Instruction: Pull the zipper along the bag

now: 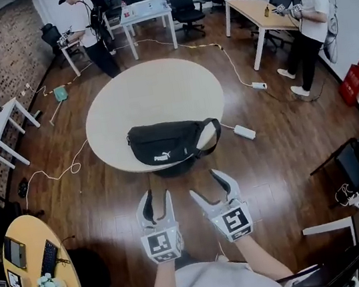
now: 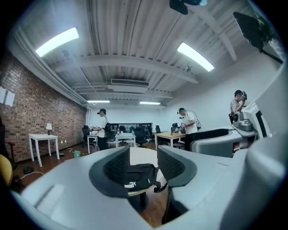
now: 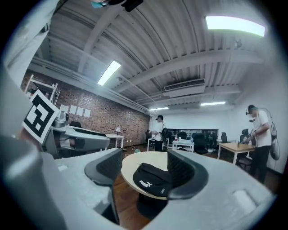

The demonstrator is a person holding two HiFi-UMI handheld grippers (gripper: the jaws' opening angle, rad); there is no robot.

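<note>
**A:** Where's the bag (image 1: 172, 142)?
**B:** Lying on the round worktop (image 1: 151, 90), near its front edge. I hold my left claw (image 1: 158, 194) and right claw (image 1: 205, 184) short of it, both parted, empty.

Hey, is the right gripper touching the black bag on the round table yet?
Apart. The head view shows the right gripper short of the round table, with bare wooden floor between its open fingers and the black bag.
</note>
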